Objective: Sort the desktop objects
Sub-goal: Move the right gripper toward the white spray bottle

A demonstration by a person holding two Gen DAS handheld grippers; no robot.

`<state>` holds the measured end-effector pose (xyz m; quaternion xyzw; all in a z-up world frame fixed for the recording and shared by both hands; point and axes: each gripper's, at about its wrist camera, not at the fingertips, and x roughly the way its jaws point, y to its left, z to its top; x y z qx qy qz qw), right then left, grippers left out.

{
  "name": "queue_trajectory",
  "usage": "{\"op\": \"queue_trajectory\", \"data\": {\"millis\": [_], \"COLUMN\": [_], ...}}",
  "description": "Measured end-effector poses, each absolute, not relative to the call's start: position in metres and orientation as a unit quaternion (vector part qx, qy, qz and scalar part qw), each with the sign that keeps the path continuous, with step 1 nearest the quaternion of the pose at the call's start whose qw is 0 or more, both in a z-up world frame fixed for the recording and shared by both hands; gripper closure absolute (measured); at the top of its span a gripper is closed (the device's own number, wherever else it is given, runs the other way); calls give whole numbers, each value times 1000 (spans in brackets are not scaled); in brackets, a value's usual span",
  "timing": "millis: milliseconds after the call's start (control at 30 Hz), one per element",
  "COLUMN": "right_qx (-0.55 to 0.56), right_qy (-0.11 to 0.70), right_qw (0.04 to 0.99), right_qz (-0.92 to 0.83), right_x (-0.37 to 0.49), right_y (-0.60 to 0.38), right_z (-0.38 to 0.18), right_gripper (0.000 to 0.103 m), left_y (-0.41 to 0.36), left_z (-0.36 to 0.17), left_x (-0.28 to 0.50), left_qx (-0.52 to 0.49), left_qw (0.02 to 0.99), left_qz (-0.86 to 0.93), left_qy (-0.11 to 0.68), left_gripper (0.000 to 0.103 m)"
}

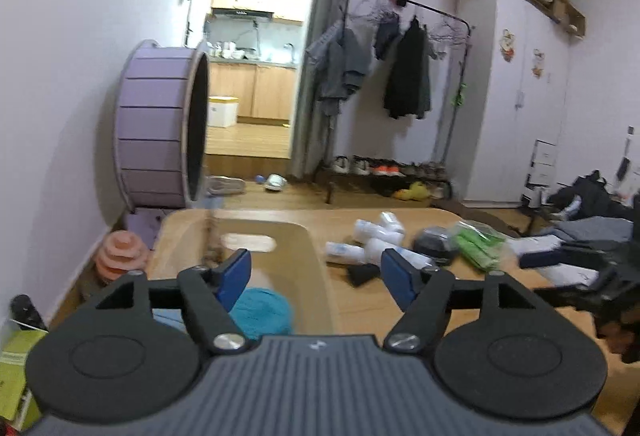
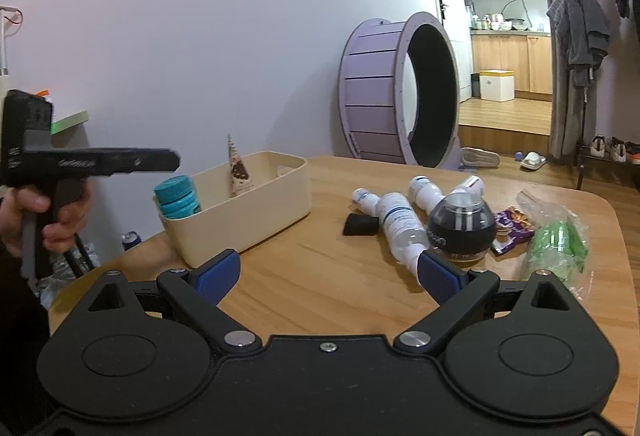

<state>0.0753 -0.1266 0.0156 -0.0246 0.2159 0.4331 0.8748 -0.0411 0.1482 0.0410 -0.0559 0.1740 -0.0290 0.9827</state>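
- Left gripper [image 1: 316, 276]: blue pads spread wide, nothing between them, held above the near end of the cream bin [image 1: 320, 260].
- Right gripper [image 2: 329, 278]: jaws likewise wide apart and empty, low over the near edge of the wooden table [image 2: 320, 300].
- Inside the bin: teal-capped jars [image 2: 178, 197] at the near-left corner, a slim snack packet [image 2: 239, 172] leaning upright against the left wall.
- Right of the bin, loose on the tabletop: white bottles [image 2: 400, 224] lying on their sides, a small black piece [image 2: 360, 226] just beside them, a dark round ball [image 2: 460, 226] touching the bottles, a purple wrapper [image 2: 514, 226], and a clear bag of green items [image 2: 558, 244] at the far right.
- At far left in the right wrist view: a hand [image 2: 48, 214] gripping the other tool's black handle.
- Beyond the table: a large purple wheel [image 2: 396, 96] against the pale wall, a doorway to a kitchen [image 1: 256, 68] with wooden cabinets, a clothes rack [image 1: 400, 76] hung with dark garments, shoes beneath it, and white wardrobes [image 1: 516, 96] on the right.
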Motion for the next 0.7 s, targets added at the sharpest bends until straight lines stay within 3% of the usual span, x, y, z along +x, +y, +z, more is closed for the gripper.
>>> {"op": "queue_trajectory", "data": {"millis": [433,700], "right_qx": [-53,-83], "right_qy": [239,267], "right_qw": [894,885], "right_qz": [375,372], "right_x": [114,142], "right_y": [-125,-95], "right_z": [-3,-17], "right_gripper": [8,39], "left_y": [100,93], "left_z": [13,9], "left_x": [-16,-17], "left_qx": [-59,-65], "left_qw": [968,968], "left_qz": [-86,-92], "left_qy": [228,223], "left_gripper": [31,31]}}
